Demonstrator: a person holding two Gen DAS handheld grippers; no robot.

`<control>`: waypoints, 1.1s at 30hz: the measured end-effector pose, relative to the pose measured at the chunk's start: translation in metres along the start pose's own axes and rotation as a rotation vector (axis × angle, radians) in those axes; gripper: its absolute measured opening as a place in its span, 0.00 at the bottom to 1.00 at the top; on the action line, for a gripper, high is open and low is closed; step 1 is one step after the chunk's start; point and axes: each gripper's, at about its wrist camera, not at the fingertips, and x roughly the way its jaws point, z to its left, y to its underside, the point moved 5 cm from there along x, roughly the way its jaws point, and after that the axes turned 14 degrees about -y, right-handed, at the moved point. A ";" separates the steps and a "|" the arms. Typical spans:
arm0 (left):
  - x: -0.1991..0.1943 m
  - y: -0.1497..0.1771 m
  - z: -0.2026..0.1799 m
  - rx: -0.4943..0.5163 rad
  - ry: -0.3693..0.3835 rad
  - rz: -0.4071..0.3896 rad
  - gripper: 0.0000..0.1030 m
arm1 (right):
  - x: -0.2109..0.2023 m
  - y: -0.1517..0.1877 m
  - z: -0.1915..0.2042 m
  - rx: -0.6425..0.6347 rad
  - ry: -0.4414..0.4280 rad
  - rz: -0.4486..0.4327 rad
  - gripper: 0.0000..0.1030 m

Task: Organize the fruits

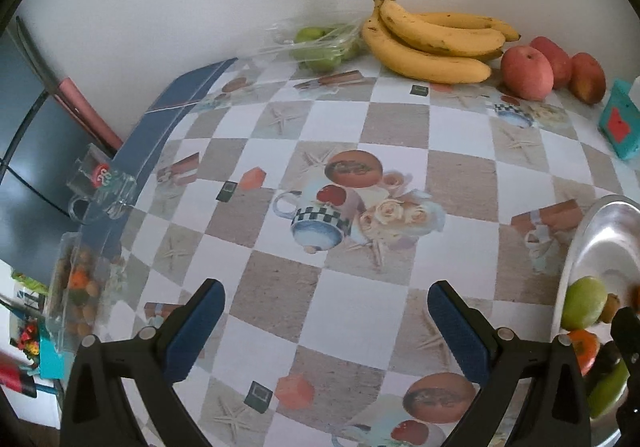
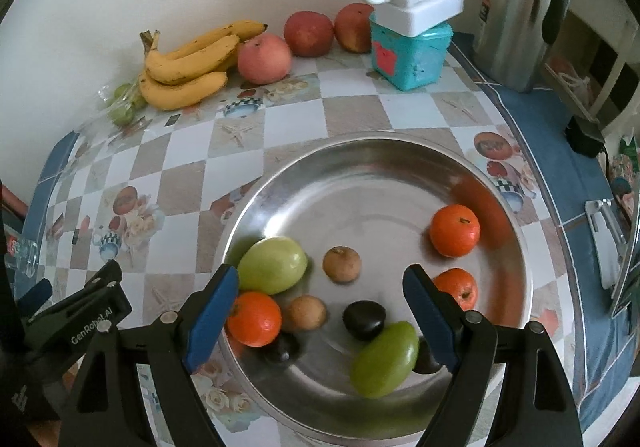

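While right gripper (image 2: 320, 321) hovers, fingers apart, empty, over round steel tray (image 2: 516, 215) of small fruits, left gripper (image 1: 326, 331) gapes empty over checked worktop (image 1: 344, 127). Yellow bananas (image 2: 184, 67), red apples (image 2: 264, 61) far left. Risk: round fruit rolls if nudged.

Steel plate (image 2: 360, 167) on the checked cloth holds three oranges (image 2: 455, 231), two green oval fruits (image 2: 273, 265), two small brown round fruits (image 2: 342, 264) and dark ones (image 2: 364, 319), mostly bunched at its near side, one orange apart at right. Bananas (image 2: 188, 65), a yellow bunch with brown specks, lie by the wall. Three red apples (image 2: 264, 58) lie in a row just right of them. Green fruit in a clear bag (image 2: 122, 107) lies left of the bananas.
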 end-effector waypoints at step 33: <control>-0.041 0.075 0.053 0.027 0.011 -0.048 1.00 | -0.043 0.087 0.019 0.027 -0.066 0.004 0.82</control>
